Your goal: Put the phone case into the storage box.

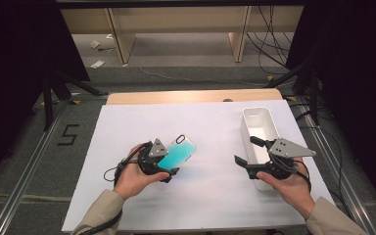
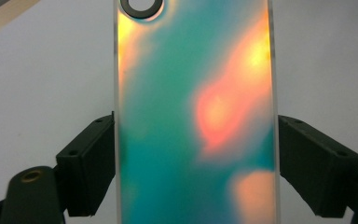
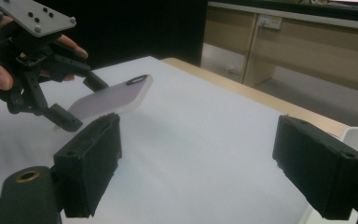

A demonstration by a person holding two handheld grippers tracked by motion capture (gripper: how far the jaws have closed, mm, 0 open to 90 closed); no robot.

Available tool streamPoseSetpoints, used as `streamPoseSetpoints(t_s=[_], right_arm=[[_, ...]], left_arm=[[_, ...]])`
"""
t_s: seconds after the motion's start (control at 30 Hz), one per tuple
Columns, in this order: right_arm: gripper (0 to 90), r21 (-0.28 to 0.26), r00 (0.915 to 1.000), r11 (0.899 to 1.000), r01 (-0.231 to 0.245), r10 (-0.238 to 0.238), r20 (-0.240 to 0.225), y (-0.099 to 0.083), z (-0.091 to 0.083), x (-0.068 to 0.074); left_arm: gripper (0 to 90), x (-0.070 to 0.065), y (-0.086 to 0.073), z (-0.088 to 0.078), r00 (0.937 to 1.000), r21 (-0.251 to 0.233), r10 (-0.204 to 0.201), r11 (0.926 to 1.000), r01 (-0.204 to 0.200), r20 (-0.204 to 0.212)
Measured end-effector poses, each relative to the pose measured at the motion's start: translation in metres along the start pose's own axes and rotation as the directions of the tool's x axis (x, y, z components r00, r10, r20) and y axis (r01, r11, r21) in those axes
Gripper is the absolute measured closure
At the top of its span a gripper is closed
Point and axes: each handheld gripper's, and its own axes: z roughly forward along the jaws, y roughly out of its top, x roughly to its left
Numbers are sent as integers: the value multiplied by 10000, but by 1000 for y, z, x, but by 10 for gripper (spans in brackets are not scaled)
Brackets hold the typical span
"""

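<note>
Phone case [image 1: 177, 152] left of centre, above bench [image 1: 210, 127] — between jaws of left hand-held gripper [image 1: 162, 166]. Bin [image 1: 258, 128] at right edge — right hand-held gripper [image 1: 247, 152] just beside it.

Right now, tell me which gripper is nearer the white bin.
Right. The right gripper hangs open at the near end of the white bin, one jaw over its rim. The left gripper is far off across the table, clamped on the phone case.
</note>
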Motion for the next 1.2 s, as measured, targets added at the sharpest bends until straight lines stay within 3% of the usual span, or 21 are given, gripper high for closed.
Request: streamPoseSetpoints(t_s=[0.37,0.6,1.2], right_arm=[[166,59,9993,9994,-354,355,-95,14,21,7],[167,77,9994,9995,-313,314,-169,19,33,11],[179,319,9981,9977,-598,602,-125,24,60,9]], left_arm=[[169,-11,5,1,9999,-377,79,9993,-82,-66],[169,-15,7,1,10000,-563,-8,9984,4,-59],[170,-31,14,5,9997,-854,232,9961,-235,-46]])
